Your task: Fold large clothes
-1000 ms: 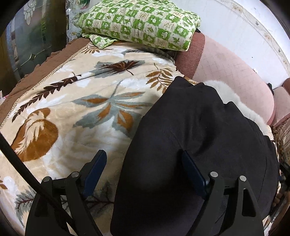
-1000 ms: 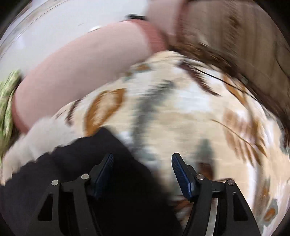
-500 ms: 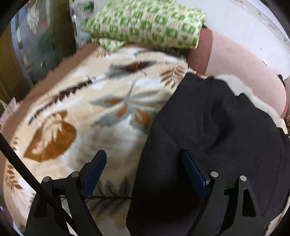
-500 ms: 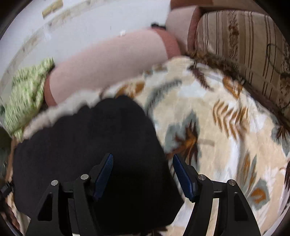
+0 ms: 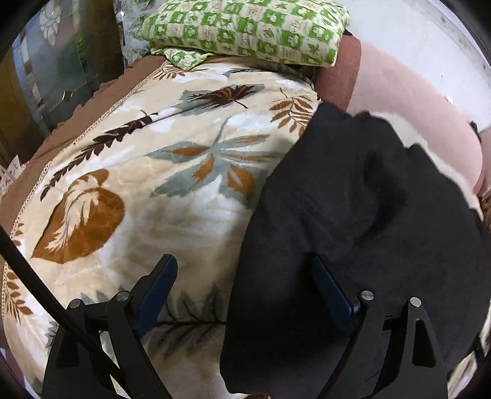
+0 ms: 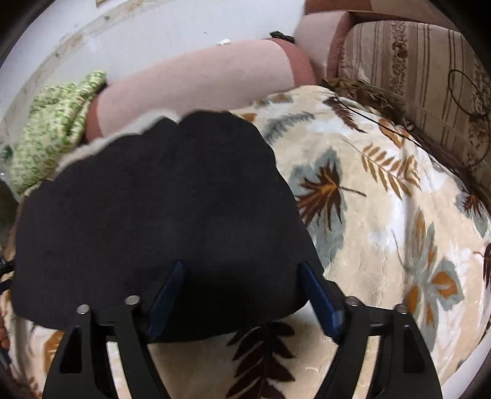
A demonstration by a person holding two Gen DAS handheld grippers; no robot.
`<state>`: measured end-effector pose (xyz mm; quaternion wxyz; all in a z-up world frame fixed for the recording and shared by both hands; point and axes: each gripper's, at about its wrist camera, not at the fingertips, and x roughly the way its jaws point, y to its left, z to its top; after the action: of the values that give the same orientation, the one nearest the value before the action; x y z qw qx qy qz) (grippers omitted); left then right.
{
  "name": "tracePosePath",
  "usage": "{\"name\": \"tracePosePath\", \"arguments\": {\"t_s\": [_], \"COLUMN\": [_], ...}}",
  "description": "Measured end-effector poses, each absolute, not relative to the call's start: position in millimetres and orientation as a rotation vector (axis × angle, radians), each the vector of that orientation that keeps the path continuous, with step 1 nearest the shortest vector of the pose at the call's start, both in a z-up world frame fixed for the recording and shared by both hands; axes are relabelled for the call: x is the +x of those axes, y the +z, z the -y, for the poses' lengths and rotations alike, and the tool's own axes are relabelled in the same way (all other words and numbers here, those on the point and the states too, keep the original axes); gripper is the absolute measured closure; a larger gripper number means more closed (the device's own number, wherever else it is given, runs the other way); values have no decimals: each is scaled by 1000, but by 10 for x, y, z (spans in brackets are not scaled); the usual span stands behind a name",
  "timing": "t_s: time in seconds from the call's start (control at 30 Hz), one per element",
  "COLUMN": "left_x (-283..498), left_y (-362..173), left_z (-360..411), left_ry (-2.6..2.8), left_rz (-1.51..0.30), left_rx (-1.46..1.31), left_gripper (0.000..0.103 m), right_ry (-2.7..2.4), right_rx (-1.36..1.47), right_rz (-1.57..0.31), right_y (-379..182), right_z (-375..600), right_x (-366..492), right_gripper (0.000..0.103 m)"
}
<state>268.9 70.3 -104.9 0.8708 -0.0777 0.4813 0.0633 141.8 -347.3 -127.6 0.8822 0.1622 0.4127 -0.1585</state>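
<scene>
1. Folded black garment (image 5: 353,221) lying on the leaf-print blanket (image 5: 172,221) that covers the bed, its far edge near the pink bolster (image 5: 408,101), a strip of white fleece lining showing along that edge.
2. Left gripper (image 5: 245,276) hovering over the garment's left border: jaws wide, nothing clamped, one finger above the blanket, the other above black cloth.
3. Right gripper (image 6: 241,282) over the near right corner of the same black garment (image 6: 159,208): jaws opening, cloth lying beneath the gap but not pinched.
4. Likely step in hand: release after a fold, then a fresh grasp for the next one. Best to let the right jaws spread fully and lift straight clear, no sideways drag that would pull the top layer askew.
5. For the next grasp, aim at true edges, not the middle: all layers taken at a corner together, so none slips out.
6. Both sides best raised evenly and carried over in one arc, edges set flush on the opposite border.
7. Thick, soft fabric: likely to spring back, so a brief press along the crease advisable.
8. Plush blanket (image 6: 383,214) underneath: risk of catching its pile along with the cloth; shallow bite only.
9. Green checked pillow (image 5: 245,27) well apart at the bed's head, no obstacle.
</scene>
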Motion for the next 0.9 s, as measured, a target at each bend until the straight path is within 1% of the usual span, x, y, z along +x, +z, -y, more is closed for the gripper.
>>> {"name": "tracePosePath", "arguments": {"t_s": [0.13, 0.23, 0.3, 0.37, 0.43, 0.57, 0.77, 0.9], "left_x": [2550, 2472, 2487, 2550, 2623, 2629, 2468, 2232], "left_y": [-851, -708, -703, -808, -955, -1013, -844, -704], "left_z": [-781, -851, -816, -732, -660, -688, -726, -590], "left_ry": [101, 79, 77, 91, 100, 108, 95, 87], "left_rz": [-949, -894, -892, -936, -994, -999, -913, -853], "left_rx": [-207, -263, -242, -188, -153, -197, -273, -224], "left_gripper": [14, 14, 14, 14, 14, 13, 13, 13], "right_ry": [-320, -304, -280, -249, -214, -130, -51, -57], "right_rx": [366, 280, 221, 192, 175, 174, 90, 27], "right_rz": [-828, -780, -746, -728, -736, -803, -767, -767], "right_y": [-1142, -981, -898, -874, -894, -1033, -1064, -1124], "right_z": [3450, 3279, 3111, 2966, 2830, 2553, 2229, 2264], "right_x": [1355, 1246, 1178, 1183, 1269, 1480, 1264, 1071], "right_gripper": [17, 17, 17, 17, 17, 17, 17, 17]}}
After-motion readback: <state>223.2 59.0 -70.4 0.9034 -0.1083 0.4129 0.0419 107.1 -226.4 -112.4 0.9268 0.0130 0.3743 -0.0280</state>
